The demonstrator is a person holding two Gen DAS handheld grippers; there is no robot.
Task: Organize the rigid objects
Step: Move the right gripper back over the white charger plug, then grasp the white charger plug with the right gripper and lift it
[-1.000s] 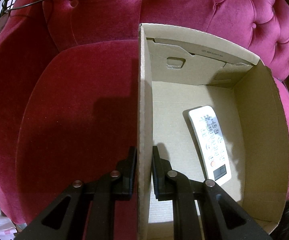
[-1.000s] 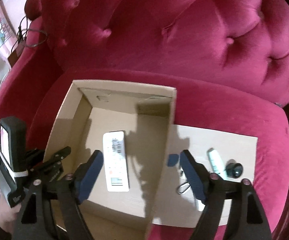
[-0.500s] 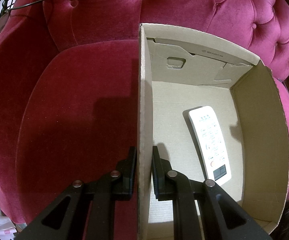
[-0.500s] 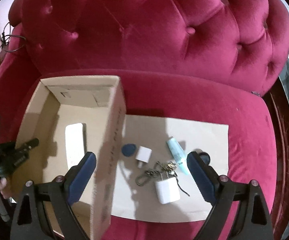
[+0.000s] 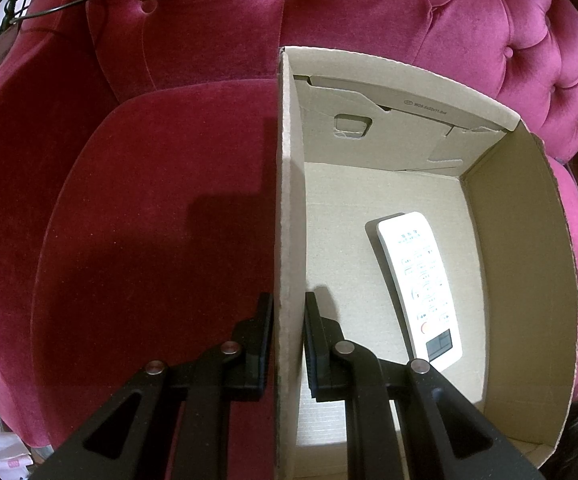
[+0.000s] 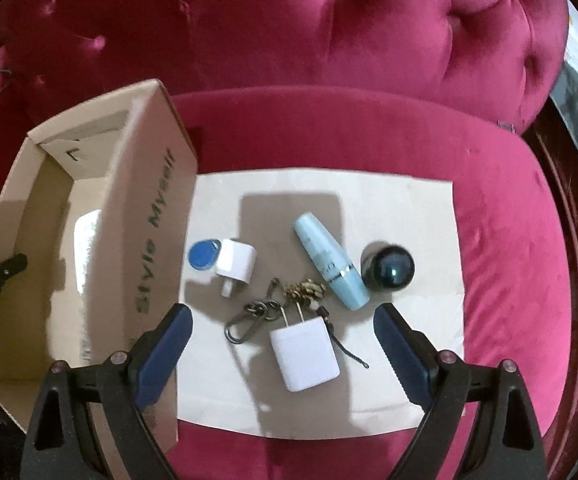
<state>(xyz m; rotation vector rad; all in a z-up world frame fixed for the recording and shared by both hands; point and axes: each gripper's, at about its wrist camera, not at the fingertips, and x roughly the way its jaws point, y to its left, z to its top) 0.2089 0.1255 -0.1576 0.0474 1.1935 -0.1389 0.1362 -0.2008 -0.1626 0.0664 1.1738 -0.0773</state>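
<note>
On the seat: a crimson tufted velvet armchair (image 6: 329,40) carries an open cardboard box (image 5: 529,280) and, beside it, a flat cardboard sheet (image 6: 409,208)
Left gripper: the left gripper (image 5: 287,340) straddles the box's left wall, one finger outside and one inside, clamped on the cardboard
Right gripper: the right gripper (image 6: 283,344) hangs over the sheet, its blue-padded jaws spread wide with nothing between them
Inside the box: a white remote control (image 5: 419,288) lies flat on the floor of the box, nearer the right wall, buttons up
Box lettering: green print on the outer side wall, facing the sheet
Left of the sheet: a blue key fob (image 6: 203,255) touches a small white charger (image 6: 235,264), both close to the box wall
Middle: a metal carabiner with keyring (image 6: 251,320) lies beside a larger white plug adapter (image 6: 305,354), prongs pointing away from the camera; a brownish trinket (image 6: 305,290) sits just above it
Right of the sheet: a pale blue tube (image 6: 331,266) lies slanted, its lower end near a dark round ball-like object (image 6: 389,270)
</note>
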